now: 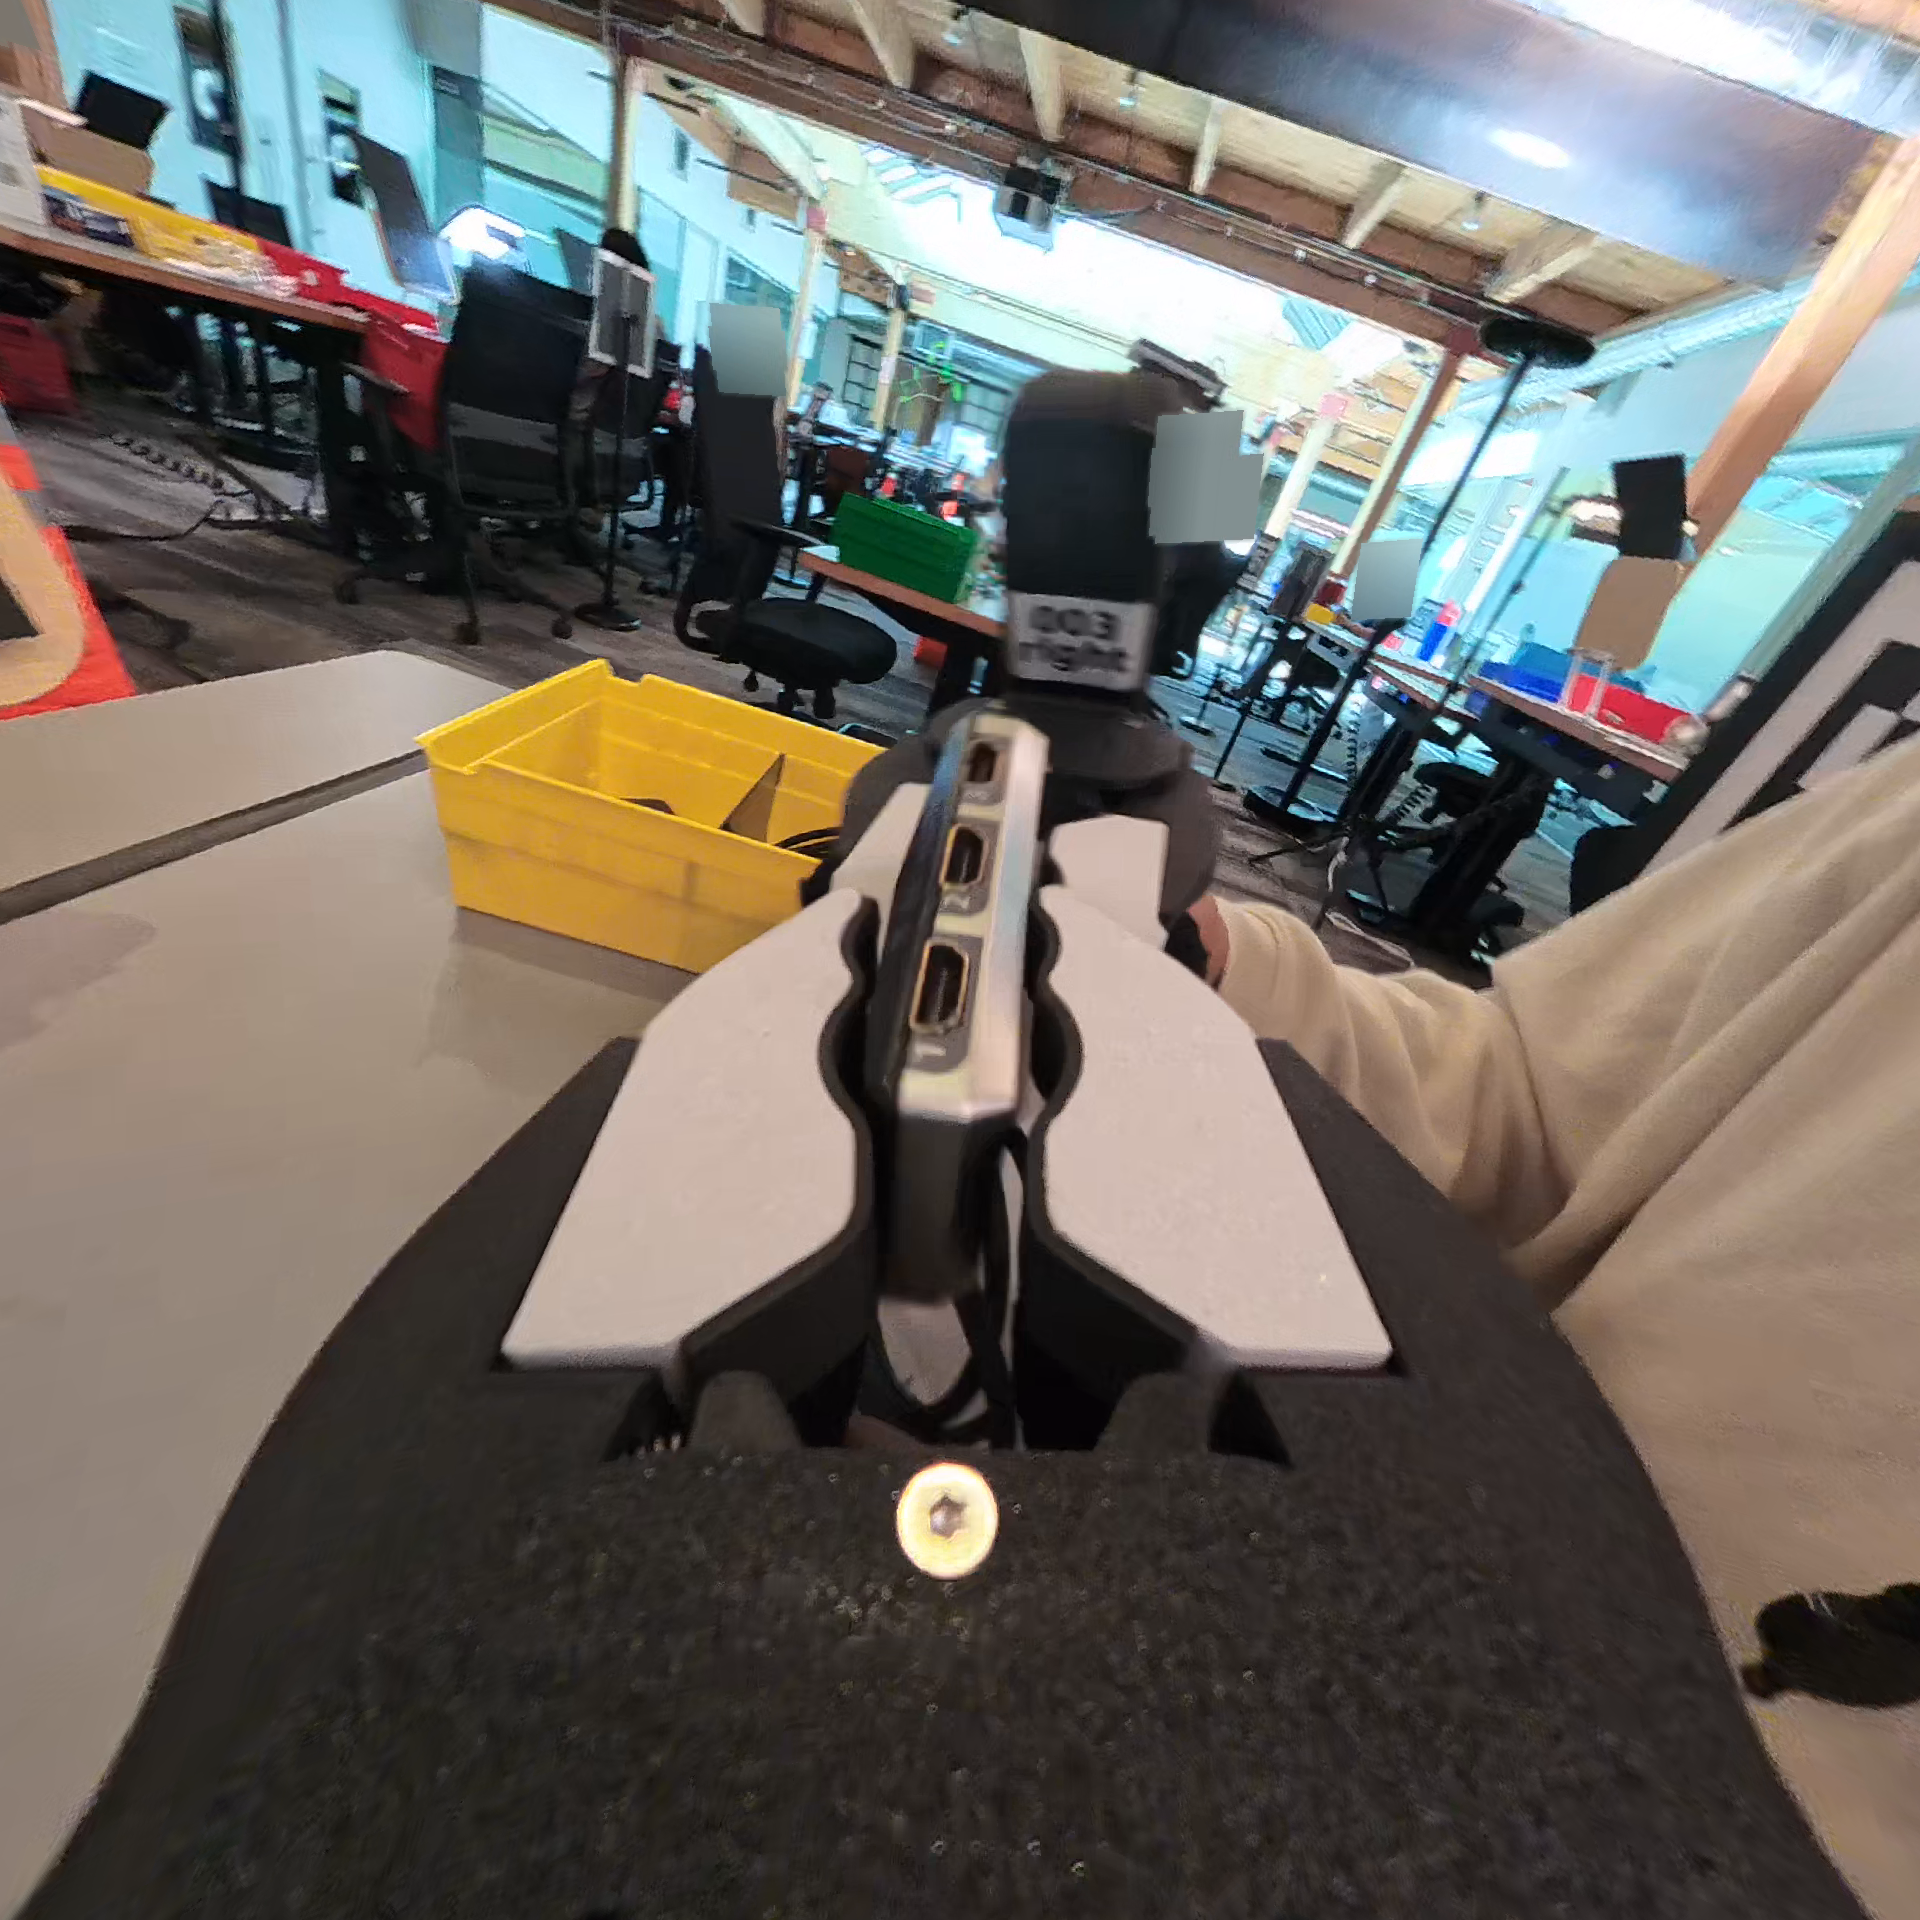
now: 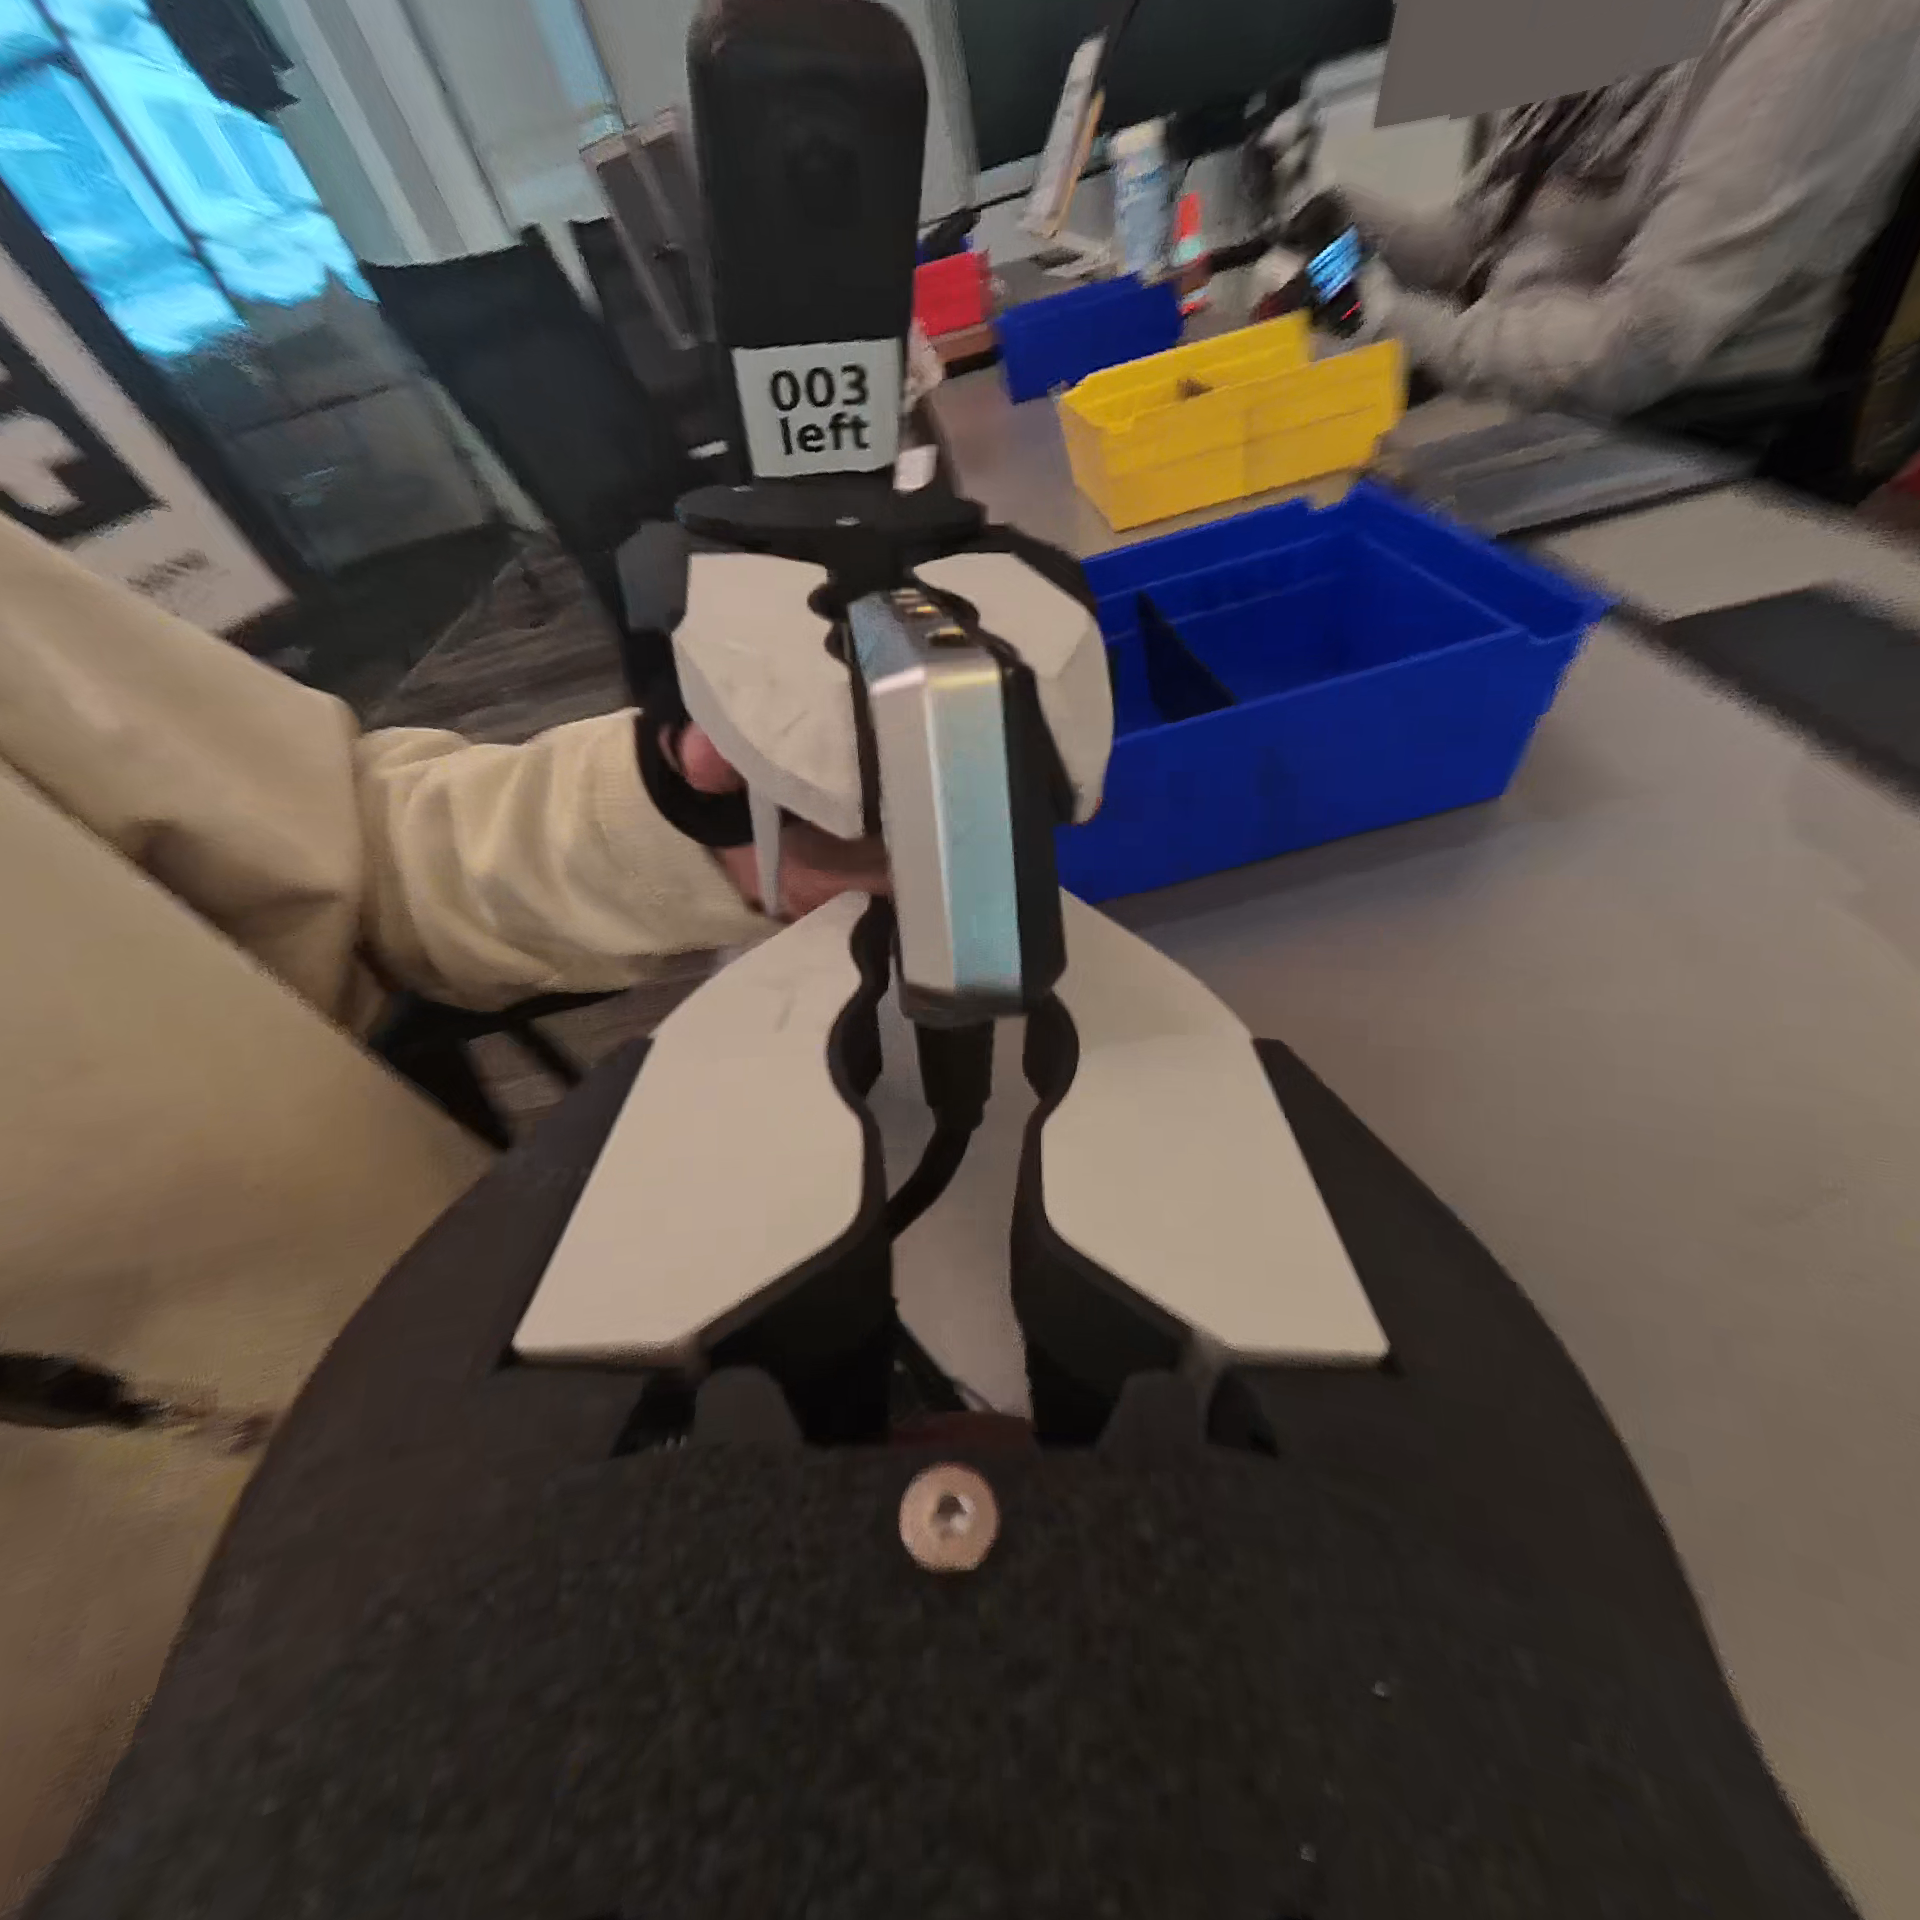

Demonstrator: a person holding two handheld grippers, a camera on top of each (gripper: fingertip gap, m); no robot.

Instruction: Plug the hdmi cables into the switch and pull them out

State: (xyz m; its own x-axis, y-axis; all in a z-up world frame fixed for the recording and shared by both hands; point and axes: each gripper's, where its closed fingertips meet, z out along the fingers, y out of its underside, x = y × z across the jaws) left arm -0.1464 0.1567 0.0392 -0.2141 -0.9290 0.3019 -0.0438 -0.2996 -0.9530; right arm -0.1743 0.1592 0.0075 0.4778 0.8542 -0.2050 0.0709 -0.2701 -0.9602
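Holding the silver switch [image 1: 961, 935] up in the air, both grippers face each other over the grey table [image 1: 260, 1039]. The left gripper [image 1: 951, 914] squeezes the switch between its two grey fingers [image 1: 727, 1101]. The switch stands on its thin edge. Its long side with three little ports faces up in the left wrist view. No plug sits in those three ports.

The right gripper [image 2: 956, 935] comes at the switch from the other end. Its two grey fingers [image 2: 727, 1143] sit on both sides of the switch's near end and look pressed against it. A black cable [image 2: 935, 1132] comes out of that end of the switch. It hangs down and bends between the right gripper's fingers. In the left wrist view a black cable [image 1: 992, 1340] also loops down low between the left gripper's fingers, under the switch.

A person's hand [image 2: 727, 790] in a black fingerless glove and a cream sleeve [image 2: 468, 831] holds the left gripper, seen in the right wrist view. A tall black camera stick with a white sticker stands on top of each gripper.

On the table are bins. A yellow bin [image 1: 613, 810] sits just behind the switch in the left wrist view, with dark things inside. In the right wrist view a blue bin [image 2: 1330, 686] sits close by, and another yellow bin [image 2: 1226, 426] and another blue bin [image 2: 1091, 332] sit farther back
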